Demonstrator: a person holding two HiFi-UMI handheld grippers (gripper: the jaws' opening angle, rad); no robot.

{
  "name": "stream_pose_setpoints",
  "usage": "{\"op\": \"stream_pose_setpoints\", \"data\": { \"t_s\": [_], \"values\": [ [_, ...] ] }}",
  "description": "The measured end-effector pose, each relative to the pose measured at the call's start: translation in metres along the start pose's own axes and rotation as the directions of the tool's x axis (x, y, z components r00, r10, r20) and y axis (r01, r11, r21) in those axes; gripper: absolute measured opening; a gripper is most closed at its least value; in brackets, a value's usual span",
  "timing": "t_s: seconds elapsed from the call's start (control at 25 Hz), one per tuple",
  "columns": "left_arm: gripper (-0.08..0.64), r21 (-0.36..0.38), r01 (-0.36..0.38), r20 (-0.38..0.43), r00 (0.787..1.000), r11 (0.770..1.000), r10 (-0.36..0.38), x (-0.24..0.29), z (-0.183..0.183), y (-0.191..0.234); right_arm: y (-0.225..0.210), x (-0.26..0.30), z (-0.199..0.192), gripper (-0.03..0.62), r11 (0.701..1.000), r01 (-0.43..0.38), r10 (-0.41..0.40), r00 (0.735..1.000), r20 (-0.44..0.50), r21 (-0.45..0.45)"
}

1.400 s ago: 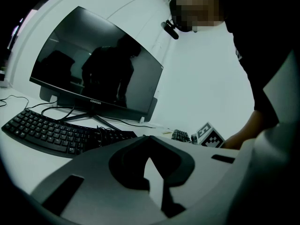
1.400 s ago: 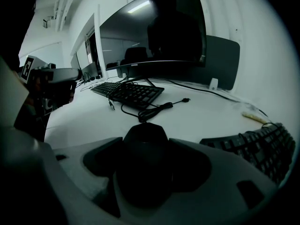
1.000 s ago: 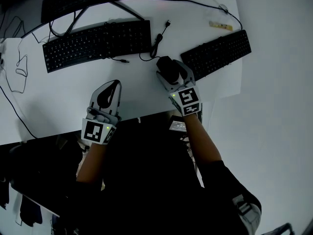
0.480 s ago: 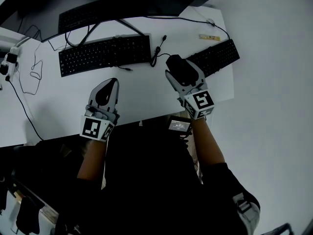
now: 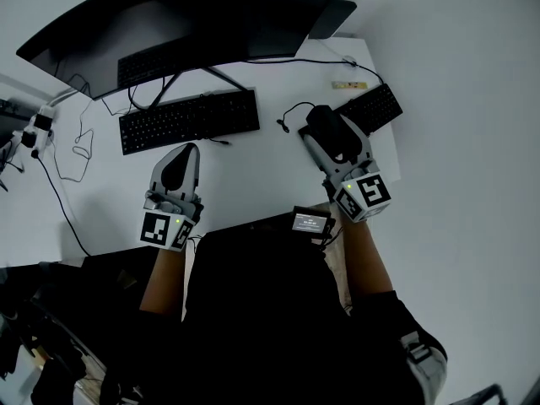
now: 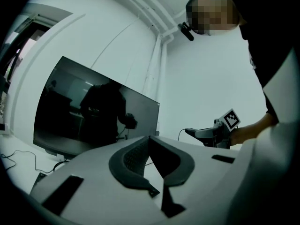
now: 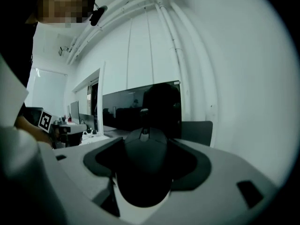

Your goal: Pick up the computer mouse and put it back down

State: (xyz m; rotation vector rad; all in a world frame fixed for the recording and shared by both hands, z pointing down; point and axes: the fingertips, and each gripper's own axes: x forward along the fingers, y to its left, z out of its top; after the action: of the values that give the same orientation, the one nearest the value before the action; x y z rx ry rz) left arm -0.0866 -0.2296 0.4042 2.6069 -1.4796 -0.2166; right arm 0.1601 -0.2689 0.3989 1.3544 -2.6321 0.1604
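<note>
Mouse (image 7: 142,165): black, clamped between the jaws of right gripper (image 5: 329,133), apparently lifted clear of worktop (image 5: 245,163) at 2 o'clock, near keyboard (image 5: 371,108), likely awaiting set-down. Left gripper (image 5: 187,152): jaws closed, empty, idle at 10 o'clock.

Reached forward with both forearms, left gripper (image 5: 188,151) with jaws together on nothing, right gripper (image 5: 332,127) clamped around the mouse (image 7: 143,168).
</note>
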Motion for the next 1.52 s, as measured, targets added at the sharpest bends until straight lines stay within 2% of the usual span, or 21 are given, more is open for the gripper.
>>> {"op": "stream_pose_setpoints", "data": {
  "t_s": [0.28, 0.56, 0.92, 1.28, 1.52],
  "values": [
    [-0.006, 0.052, -0.036, 0.045, 0.998, 0.998, 0.034, -0.007, 0.046, 0.002, 0.003, -0.032, 0.055, 0.31, 1.0, 0.009, -0.012, 0.993, 0.119, 0.02],
    [-0.006, 0.12, -0.055, 0.052, 0.997, 0.991, 0.049, -0.008, 0.077, -0.01, 0.008, -0.041, 0.069, 0.31, 0.999, 0.012, -0.017, 0.987, 0.16, 0.03],
    [-0.006, 0.123, -0.084, 0.025, 0.996, 0.989, 0.081, -0.006, 0.074, 0.001, 0.007, -0.028, 0.064, 0.31, 0.999, -0.003, -0.005, 0.986, 0.164, 0.053],
    [-0.006, 0.11, -0.066, 0.006, 0.998, 0.992, 0.066, 0.004, 0.062, 0.004, 0.006, -0.01, 0.066, 0.31, 0.998, -0.033, 0.025, 0.986, 0.162, 0.047],
    [-0.006, 0.1, -0.056, 0.001, 0.998, 0.993, 0.057, 0.006, 0.056, 0.004, 0.0, -0.006, 0.065, 0.31, 0.998, -0.026, 0.017, 0.987, 0.157, 0.052]
  ]
}}
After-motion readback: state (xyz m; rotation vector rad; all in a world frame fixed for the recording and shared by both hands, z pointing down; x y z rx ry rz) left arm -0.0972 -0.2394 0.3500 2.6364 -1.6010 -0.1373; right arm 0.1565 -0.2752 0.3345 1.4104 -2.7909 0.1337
